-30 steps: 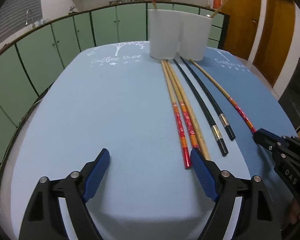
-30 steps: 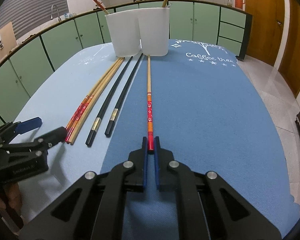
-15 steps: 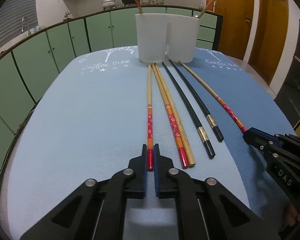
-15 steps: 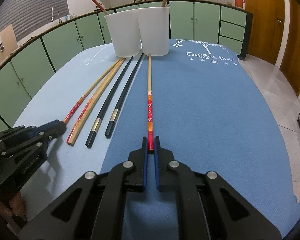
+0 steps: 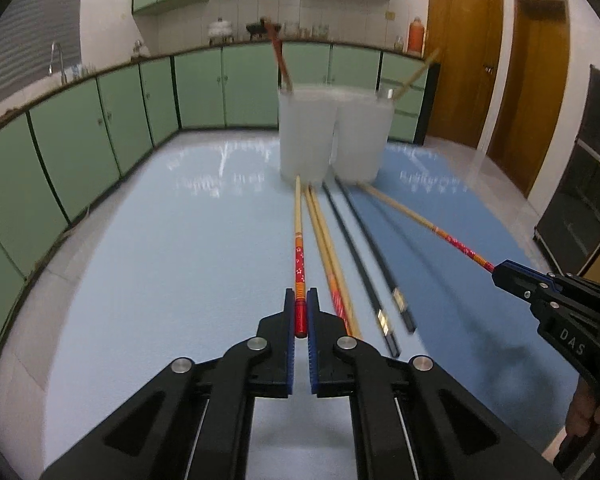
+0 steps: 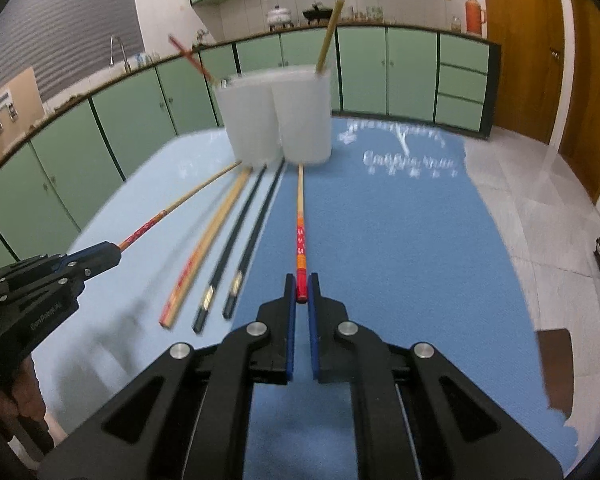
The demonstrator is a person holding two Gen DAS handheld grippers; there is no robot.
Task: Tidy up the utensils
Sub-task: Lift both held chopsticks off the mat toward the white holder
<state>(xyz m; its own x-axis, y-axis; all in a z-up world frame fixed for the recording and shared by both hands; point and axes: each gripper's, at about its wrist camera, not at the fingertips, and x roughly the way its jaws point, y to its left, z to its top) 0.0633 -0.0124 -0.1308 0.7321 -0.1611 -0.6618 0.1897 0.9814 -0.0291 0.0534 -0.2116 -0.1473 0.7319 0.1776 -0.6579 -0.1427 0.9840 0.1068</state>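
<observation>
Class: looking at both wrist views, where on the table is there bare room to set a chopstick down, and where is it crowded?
Bare cloth lies left of the left gripper and its chopstick, out to the table edge. More lies right of the right gripper and its chopstick. Crowded: the strip between them, with loose chopsticks running to the cups.

Both chopsticks (image 5: 299, 256) (image 6: 300, 236) now lifted.

Home kitchen, green cabinets (image 5: 204, 88) under a curved counter, sink tap (image 6: 118, 50), pots (image 6: 280, 14), tiled wall, wooden doors (image 5: 460, 60)
</observation>
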